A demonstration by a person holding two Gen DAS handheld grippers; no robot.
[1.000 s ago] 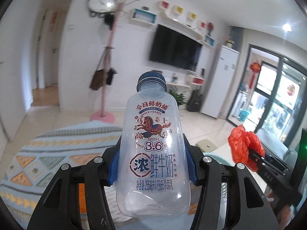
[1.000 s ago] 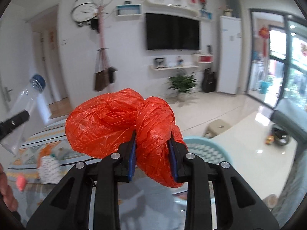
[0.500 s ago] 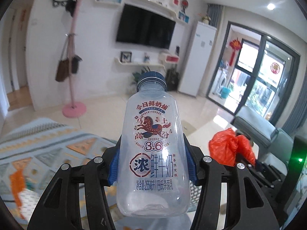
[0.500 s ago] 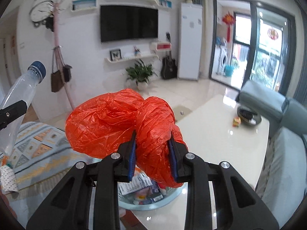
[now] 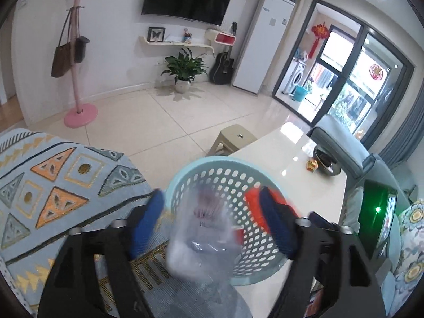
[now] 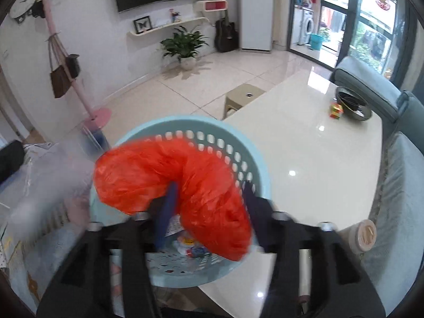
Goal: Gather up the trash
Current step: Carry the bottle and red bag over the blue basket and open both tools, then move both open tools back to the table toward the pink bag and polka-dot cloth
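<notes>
Both claws are opening: the left claw (image 5: 212, 220) frees a blurred clear plastic bottle (image 5: 204, 238), the right claw (image 6: 209, 206) a crumpled orange plastic bag (image 6: 180, 185), over the pale-blue perforated basket (image 6: 254, 164) on the glossy cream tabletop (image 6: 304, 143). Beyond: beige stool (image 6: 243, 95), potted plant (image 6: 185, 45).

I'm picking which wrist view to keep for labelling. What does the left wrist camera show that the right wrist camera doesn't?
Only the left wrist view shows the patterned blanket and a green-lit device. Only the right wrist view shows trash at the basket's bottom and a round lid at the table's edge. Both show the light blue basket on the table, the blurred clear bottle and orange bag between opening jaws, and the stool.
</notes>
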